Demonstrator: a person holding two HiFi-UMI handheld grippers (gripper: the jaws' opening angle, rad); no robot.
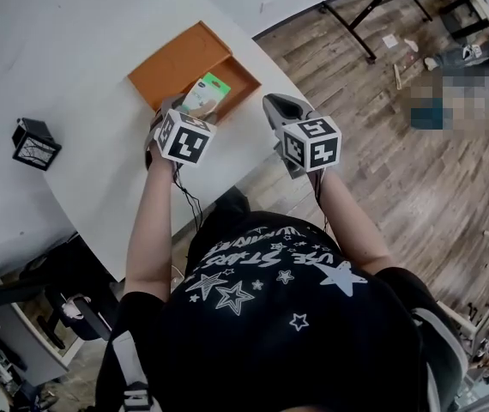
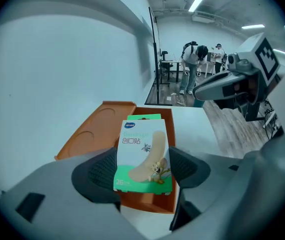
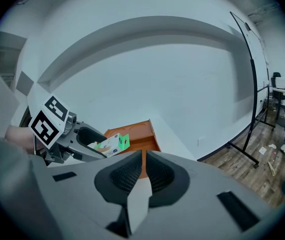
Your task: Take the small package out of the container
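In the head view, the left claw [image 1: 190,110] holds the small package [image 1: 206,95] over the near end of the open orange container [image 1: 184,58] on the white desk [image 1: 73,50]. The right claw [image 1: 279,110] hangs just beside it. The left gripper view shows its jaws clamped on both sides of the small package [image 2: 143,156], above the orange container [image 2: 150,199]. In the right gripper view, the jaws of the right claw [image 3: 143,171] stand almost together with nothing between them.

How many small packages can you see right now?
1. The small package is clamped in the left gripper, over the orange container. It blocks part of the container's inside, so another could be hidden there.
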